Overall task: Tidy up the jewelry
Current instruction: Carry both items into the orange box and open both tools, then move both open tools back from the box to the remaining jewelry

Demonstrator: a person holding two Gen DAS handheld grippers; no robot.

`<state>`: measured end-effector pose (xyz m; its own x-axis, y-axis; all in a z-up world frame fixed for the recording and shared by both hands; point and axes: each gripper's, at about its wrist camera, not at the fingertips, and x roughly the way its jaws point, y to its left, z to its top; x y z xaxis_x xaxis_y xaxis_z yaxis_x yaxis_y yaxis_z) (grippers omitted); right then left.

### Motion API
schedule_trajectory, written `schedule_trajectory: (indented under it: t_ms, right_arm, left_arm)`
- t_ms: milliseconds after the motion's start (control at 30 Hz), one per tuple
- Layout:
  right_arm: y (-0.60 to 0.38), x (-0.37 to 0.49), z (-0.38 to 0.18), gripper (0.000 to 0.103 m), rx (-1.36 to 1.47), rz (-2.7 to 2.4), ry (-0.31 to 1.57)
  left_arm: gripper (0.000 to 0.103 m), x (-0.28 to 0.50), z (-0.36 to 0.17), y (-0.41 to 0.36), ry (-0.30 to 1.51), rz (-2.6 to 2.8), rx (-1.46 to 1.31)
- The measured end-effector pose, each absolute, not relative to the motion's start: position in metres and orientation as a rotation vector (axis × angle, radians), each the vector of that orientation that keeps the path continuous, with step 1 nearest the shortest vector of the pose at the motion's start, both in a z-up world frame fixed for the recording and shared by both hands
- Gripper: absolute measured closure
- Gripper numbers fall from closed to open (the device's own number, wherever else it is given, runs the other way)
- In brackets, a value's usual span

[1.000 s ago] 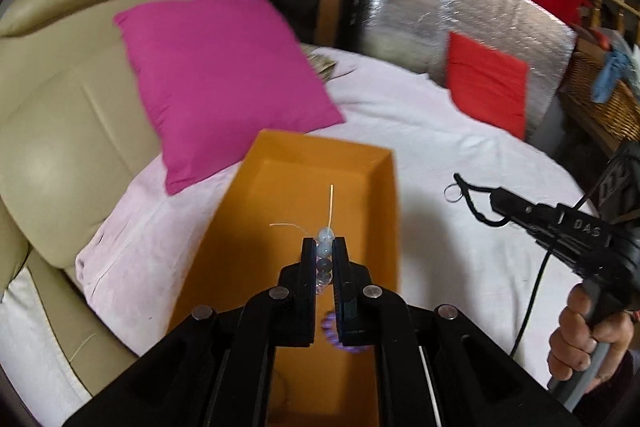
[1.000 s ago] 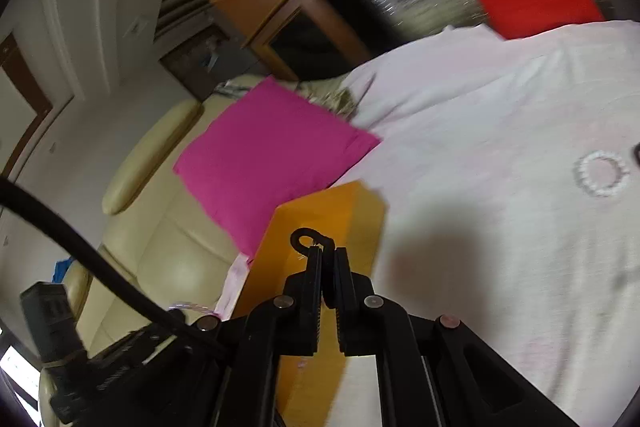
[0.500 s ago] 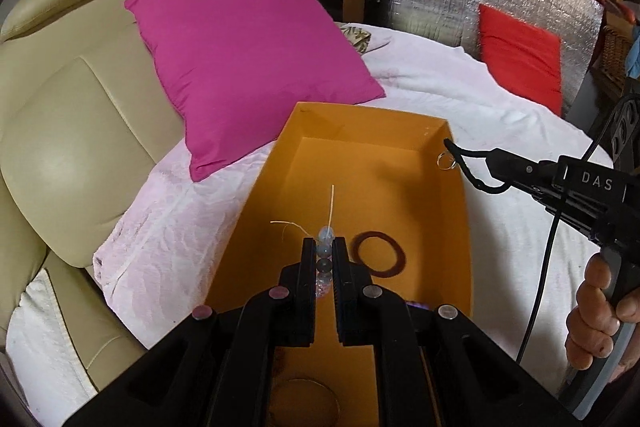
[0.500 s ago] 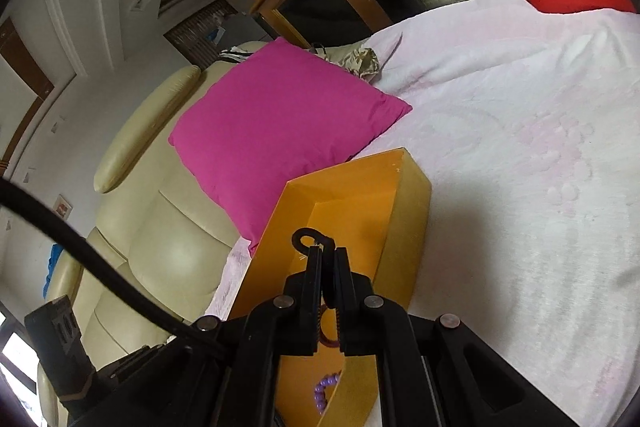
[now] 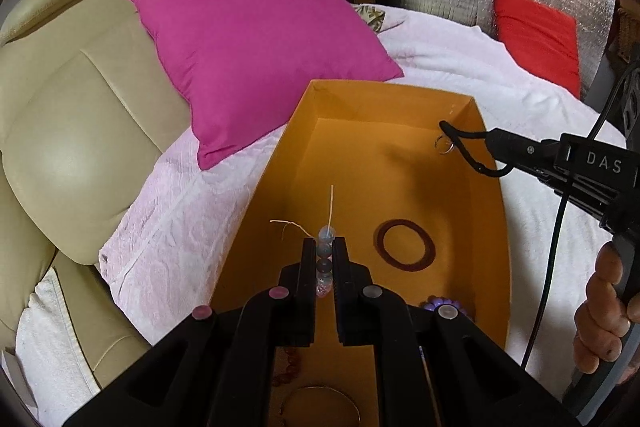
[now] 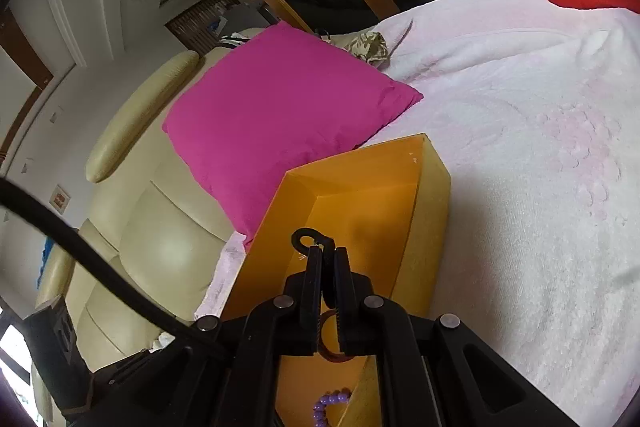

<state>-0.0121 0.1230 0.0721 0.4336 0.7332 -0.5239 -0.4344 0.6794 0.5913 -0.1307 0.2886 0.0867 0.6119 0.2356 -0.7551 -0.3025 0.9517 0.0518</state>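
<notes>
Above open orange box point(image 5: 384, 163) on fluffy white blanket point(image 5: 460, 63): left gripper point(image 5: 325, 247) clamping translucent bead strand point(image 5: 325, 259); right gripper point(image 5: 486, 141), at two o'clock, pinching black cord point(image 5: 464, 147). Brown ring point(image 5: 405, 245) inside; magenta pillow point(image 5: 256, 43) at eleven.

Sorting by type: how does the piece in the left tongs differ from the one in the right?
The left tongs grip a beaded strand of pale round beads with loose thread ends; the right tongs grip a black cord carrying a small metal ring. The strand stands upright; the cord loops sideways. Both hang over the orange box.
</notes>
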Motion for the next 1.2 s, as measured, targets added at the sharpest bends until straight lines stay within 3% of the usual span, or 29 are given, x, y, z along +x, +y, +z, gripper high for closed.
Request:
schedule_trajectory:
  t_ms: [433,500,567,633,833,1200]
  right_arm:
    - [0.138,-0.01,0.063,0.093,0.347,0.737,0.845]
    - [0.137,-0.009,0.061,0.09,0.362,0.738,0.849]
    - [0.133,-0.007,0.061,0.069,0.393,0.74,0.853]
    - [0.128,-0.007,0.062,0.061,0.419,0.73,0.834]
    - [0.107,-0.006,0.069,0.061,0.468,0.701,0.809]
    - [0.036,-0.008,0.086,0.061,0.464,0.553,0.818]
  left_arm:
    - [0.092,-0.122,0.069,0.292,0.922,0.335,-0.079]
    - [0.075,-0.122,0.069,0.292,0.925,0.34,-0.078]
    - [0.065,-0.123,0.07,0.29,0.916,0.348,-0.067]
    - [0.062,-0.123,0.073,0.289,0.909,0.352,-0.057]
    - [0.061,-0.125,0.085,0.278,0.882,0.344,-0.039]
    - [0.033,-0.125,0.105,0.227,0.844,0.291,-0.019]
